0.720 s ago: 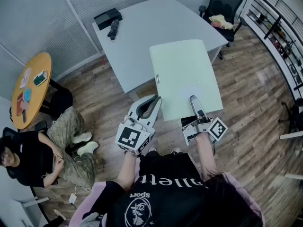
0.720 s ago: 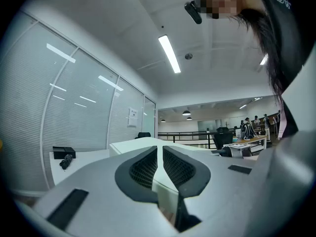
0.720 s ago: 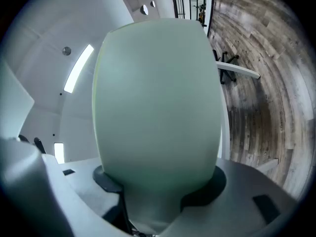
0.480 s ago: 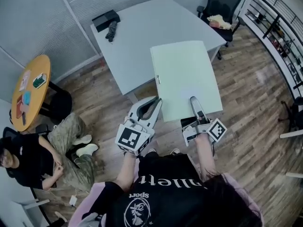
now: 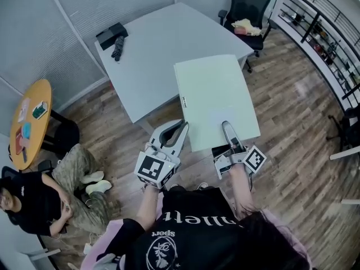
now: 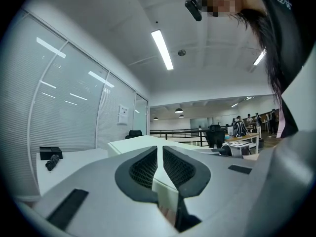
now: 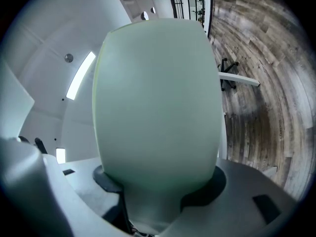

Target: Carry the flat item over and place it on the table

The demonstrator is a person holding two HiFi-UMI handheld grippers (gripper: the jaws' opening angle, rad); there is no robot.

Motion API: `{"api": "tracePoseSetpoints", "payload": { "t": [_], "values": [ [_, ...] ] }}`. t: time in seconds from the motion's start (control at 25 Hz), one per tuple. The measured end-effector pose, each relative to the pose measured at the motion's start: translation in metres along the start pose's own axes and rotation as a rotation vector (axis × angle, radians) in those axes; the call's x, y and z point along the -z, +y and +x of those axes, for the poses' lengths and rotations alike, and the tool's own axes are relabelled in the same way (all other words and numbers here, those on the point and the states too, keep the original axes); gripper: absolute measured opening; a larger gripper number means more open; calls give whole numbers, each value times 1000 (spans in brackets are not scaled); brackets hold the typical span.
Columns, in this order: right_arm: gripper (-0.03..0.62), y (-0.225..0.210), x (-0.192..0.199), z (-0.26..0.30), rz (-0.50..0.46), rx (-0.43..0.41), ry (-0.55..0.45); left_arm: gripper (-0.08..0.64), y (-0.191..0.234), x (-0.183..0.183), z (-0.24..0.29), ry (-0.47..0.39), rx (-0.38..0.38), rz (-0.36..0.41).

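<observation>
The flat item is a pale green board (image 5: 216, 97) held level in front of me, its far end over the near edge of the white table (image 5: 163, 44). My right gripper (image 5: 226, 125) is shut on the board's near edge; in the right gripper view the board (image 7: 158, 98) rises out of its jaws and fills the picture. My left gripper (image 5: 184, 125) sits at the board's near left side. In the left gripper view its pads (image 6: 145, 169) stand close together with the board's pale edge (image 6: 148, 141) running between them.
A black box (image 5: 111, 32) and a dark folded umbrella (image 5: 117, 48) lie at the table's far left. An office chair (image 5: 244, 7) stands behind the table. A person (image 5: 50, 201) sits on the floor at left, near a round wooden table (image 5: 29, 122). Railings (image 5: 326, 21) line the right.
The table, chair and floor have slid left in the head view as I turned. Both grippers keep the same hold on the board.
</observation>
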State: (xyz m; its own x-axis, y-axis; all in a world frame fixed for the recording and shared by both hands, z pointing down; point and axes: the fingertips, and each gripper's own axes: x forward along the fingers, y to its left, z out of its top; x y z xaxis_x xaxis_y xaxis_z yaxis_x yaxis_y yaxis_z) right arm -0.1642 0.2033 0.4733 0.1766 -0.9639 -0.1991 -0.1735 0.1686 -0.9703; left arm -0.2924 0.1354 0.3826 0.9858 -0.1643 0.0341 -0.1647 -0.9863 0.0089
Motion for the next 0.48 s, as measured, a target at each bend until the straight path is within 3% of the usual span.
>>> {"api": "tracePoseSetpoints", "payload": {
  "t": [0.16,0.48],
  "values": [
    [284,-2,-32,-24,3,-8,-9,52,-31,0,23,3,7,11],
    [284,-9,-53,-34,4,-9,0,52,-49,10,36,41,-3,8]
  ]
}}
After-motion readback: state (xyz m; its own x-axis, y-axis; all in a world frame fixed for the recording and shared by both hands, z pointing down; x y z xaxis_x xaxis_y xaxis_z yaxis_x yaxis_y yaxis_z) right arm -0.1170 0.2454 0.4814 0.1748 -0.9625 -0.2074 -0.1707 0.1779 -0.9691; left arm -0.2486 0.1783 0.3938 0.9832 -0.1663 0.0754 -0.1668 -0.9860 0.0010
